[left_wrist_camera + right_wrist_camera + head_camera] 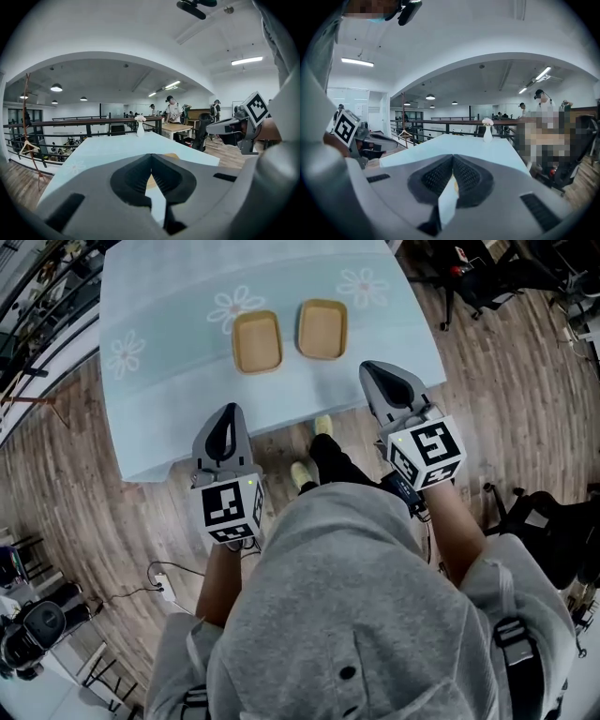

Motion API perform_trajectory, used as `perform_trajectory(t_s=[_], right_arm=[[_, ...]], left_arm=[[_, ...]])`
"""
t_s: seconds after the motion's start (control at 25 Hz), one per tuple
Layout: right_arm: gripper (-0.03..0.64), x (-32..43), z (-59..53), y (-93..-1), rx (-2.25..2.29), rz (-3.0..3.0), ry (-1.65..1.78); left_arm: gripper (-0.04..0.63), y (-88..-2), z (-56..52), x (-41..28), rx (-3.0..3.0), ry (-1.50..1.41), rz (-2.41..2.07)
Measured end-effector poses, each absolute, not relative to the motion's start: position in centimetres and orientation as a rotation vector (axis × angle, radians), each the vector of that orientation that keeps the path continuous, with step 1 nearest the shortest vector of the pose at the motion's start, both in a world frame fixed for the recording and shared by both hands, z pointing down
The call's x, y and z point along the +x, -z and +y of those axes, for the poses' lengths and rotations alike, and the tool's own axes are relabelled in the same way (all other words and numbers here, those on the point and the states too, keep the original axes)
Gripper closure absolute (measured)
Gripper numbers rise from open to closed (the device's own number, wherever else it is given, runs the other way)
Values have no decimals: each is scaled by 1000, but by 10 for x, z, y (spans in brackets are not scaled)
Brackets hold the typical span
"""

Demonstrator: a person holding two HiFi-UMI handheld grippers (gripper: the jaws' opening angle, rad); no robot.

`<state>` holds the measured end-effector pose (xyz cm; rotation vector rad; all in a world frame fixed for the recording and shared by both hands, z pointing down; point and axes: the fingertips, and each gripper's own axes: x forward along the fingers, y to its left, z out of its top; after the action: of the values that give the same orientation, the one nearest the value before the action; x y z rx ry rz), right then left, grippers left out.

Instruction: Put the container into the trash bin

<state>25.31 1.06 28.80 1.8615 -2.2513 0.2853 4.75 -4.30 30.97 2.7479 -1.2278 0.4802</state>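
Left gripper (151, 159) fingers closed, nothing between. Right gripper (452, 158) fingers also closed and empty. Both hang by the near edge of the desk (169, 324), apart from the containers. Two shallow tan containers sit side by side mid-desk: left container (257, 341) and right container (322, 329) (which one is the task's is unclear). They look empty, so probably light, thin-walled and fairly stiff, with a risk of flexing or sliding if pushed. Best hold is likely a pinch on the near rim wall, once the fingers open. Trash bin not in view.
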Motion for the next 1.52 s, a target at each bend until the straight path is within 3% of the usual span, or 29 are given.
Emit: perform_trajectory(t_s=[0.84, 0.92, 1.0, 1.52], right_arm=[[591, 305, -81, -328, 1786, -2254, -400], [591, 311, -86, -333, 1777, -2252, -411], [591, 318, -89, -338, 1770, -2246, -428], [591, 337, -117, -367, 1712, -2253, -526]], left_arm=[[574, -382, -114, 125, 2752, -879, -1008], [556, -392, -117, 131, 2738, -918, -979], [473, -404, -117, 138, 2716, -960, -937], [467, -496, -114, 146, 2544, -1289, -763]])
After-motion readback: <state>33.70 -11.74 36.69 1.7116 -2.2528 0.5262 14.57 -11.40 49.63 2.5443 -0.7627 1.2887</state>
